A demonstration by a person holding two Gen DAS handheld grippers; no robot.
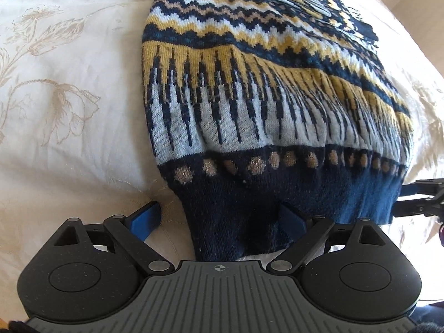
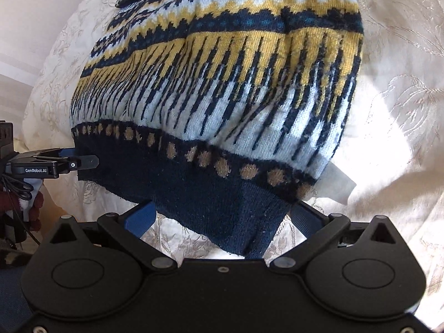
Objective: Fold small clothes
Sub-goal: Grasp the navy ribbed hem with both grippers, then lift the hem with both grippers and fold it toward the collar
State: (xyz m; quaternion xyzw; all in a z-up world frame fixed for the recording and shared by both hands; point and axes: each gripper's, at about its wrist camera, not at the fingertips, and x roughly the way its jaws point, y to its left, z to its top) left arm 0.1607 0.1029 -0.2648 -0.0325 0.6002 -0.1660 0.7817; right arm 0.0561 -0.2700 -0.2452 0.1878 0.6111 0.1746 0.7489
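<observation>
A knitted sweater (image 1: 249,105) in navy, yellow and pale blue bands lies on a cream floral bedspread (image 1: 69,97). Its navy ribbed hem (image 1: 236,222) faces me. My left gripper (image 1: 219,219) is open, and the hem's left corner sits between its blue pads (image 1: 147,219). In the right wrist view the sweater (image 2: 222,83) fills the frame. The right gripper (image 2: 223,216) is open too, with the hem's right corner (image 2: 236,222) lying between its spread fingers. Each gripper shows in the other view, the right gripper (image 1: 416,199) and the left gripper (image 2: 83,163), both at the hem.
A white fabric tab (image 2: 338,183) sticks out from under the sweater's right side. A hand (image 2: 36,202) holds the left gripper's handle near the bed edge. Bedspread (image 2: 402,125) spreads out on both sides of the sweater.
</observation>
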